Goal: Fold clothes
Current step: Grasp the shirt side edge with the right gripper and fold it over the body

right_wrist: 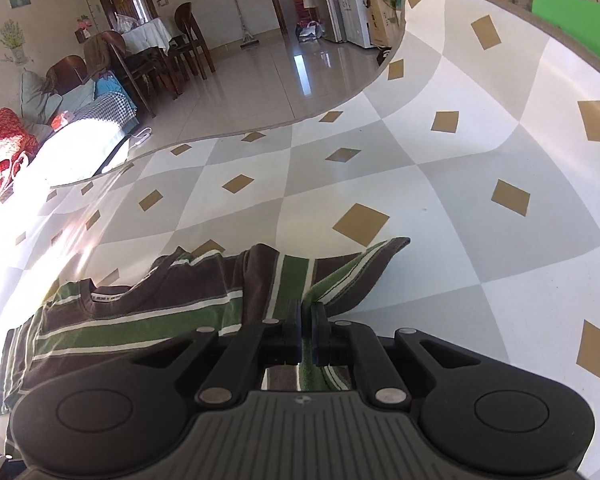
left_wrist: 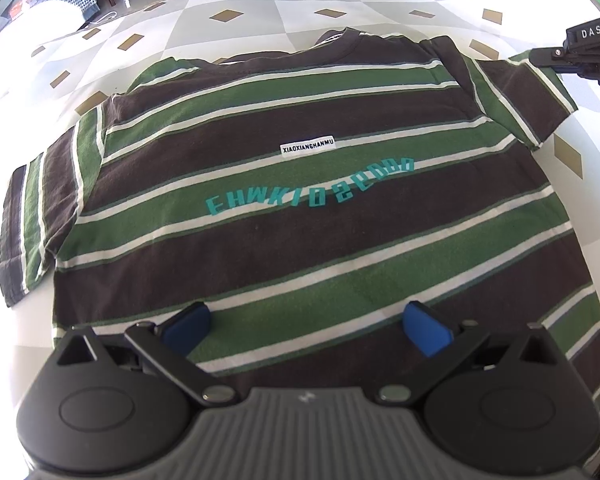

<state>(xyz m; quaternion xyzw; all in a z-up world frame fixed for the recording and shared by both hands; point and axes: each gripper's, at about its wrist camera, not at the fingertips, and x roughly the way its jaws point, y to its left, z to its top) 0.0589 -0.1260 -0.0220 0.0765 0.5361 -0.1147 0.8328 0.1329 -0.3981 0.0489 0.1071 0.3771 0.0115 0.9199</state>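
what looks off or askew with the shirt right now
Only the sleeve near the right claw: it is pinched and lifted off the table, bunched. The rest of the shirt lies flat.

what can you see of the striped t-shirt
The t-shirt is soft knit with brown, green and white stripes, a white label and teal lettering on the chest. It lies flat, front up, on the checked table, collar far. The right gripper is shut on the sleeve by its shoulder, raising that fabric. The left gripper hangs open over the hem.

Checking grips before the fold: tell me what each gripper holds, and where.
Right gripper pinches the striped T-shirt by its sleeve. Left gripper is open, holding nothing.
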